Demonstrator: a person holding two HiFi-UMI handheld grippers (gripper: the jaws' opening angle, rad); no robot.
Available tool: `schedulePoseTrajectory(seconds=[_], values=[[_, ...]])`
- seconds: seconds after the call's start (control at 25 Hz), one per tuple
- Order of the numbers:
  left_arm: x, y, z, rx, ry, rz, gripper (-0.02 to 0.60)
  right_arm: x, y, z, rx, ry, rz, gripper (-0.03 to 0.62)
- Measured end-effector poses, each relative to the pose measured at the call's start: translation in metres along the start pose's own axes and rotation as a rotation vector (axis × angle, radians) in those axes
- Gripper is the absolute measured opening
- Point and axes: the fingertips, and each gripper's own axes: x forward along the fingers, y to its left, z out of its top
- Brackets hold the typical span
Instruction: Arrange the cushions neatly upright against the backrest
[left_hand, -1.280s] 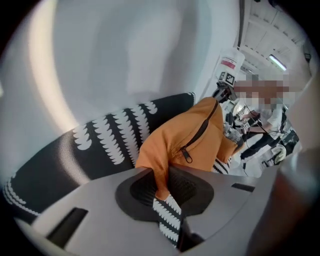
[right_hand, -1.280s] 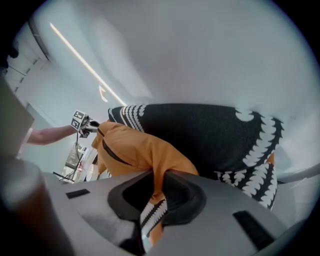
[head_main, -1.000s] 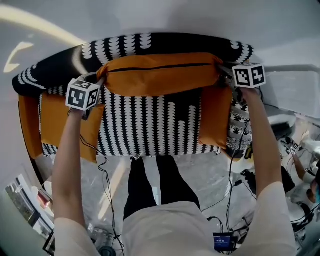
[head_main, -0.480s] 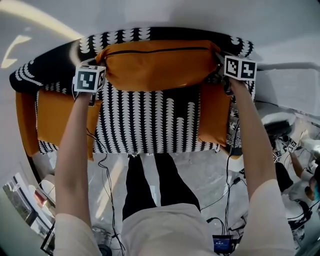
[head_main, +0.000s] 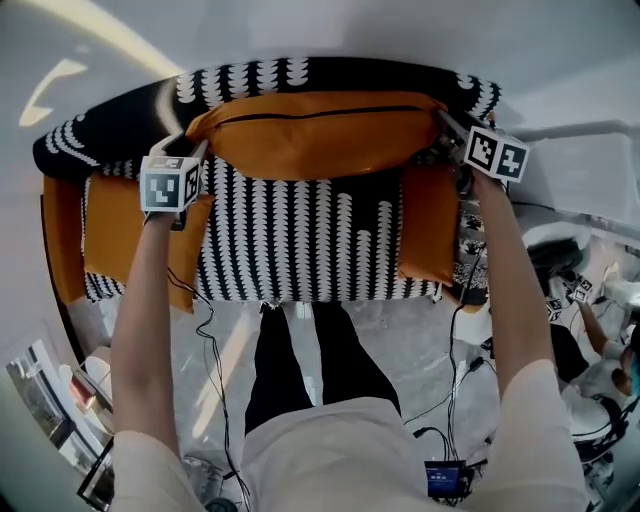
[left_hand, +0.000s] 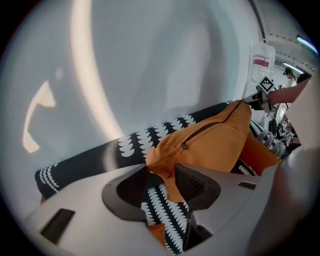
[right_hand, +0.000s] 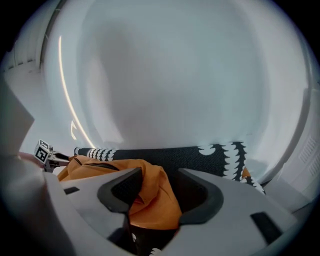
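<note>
A long orange cushion (head_main: 320, 135) with a black zip stands along the black-and-white patterned backrest (head_main: 300, 78) of the sofa. My left gripper (head_main: 193, 148) is at its left end and my right gripper (head_main: 447, 122) at its right end. In the left gripper view the jaws (left_hand: 161, 172) are opening, and the cushion's corner (left_hand: 210, 145) lies loose between them. In the right gripper view the jaws (right_hand: 160, 175) are opening wide, with the bunched orange corner (right_hand: 150, 200) slack between the pads. Two smaller orange cushions (head_main: 125, 235) (head_main: 430, 225) lean at the sofa's two sides.
A pale wall (head_main: 330, 30) rises right behind the backrest. Black cables (head_main: 205, 330) trail over the grey floor in front of the patterned seat (head_main: 300, 245). White equipment (head_main: 560, 245) and another person (head_main: 600, 330) are at the right.
The long cushion went up and back against the backrest. Both grippers' jaws have since parted from its corners, and the left gripper has drawn slightly away.
</note>
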Motion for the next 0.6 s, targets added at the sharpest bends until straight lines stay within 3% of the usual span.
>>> schedulePoseTrajectory(seconds=[0.12,0.24,0.48,0.56,0.6], values=[[-0.007,-0.01,-0.014,0.035,0.003,-0.021,0.176,-0.013,0.002,-0.005,-0.039,0.001,-0.026,0.227],[-0.014,-0.029,-0.02,0.013,0.005,-0.04,0.177,-0.021,0.002,-0.017,-0.039,0.001,-0.036,0.227],[-0.005,-0.039,-0.042,-0.001,-0.028,-0.038,0.176,-0.033,0.014,-0.04,0.05,-0.052,-0.03,0.099],[-0.004,-0.035,-0.029,-0.017,-0.07,-0.018,0.051,-0.035,0.012,-0.033,0.077,-0.083,-0.016,0.072],[-0.005,-0.037,-0.024,-0.032,-0.09,-0.028,0.039,-0.038,0.011,-0.032,0.083,-0.088,-0.009,0.066]])
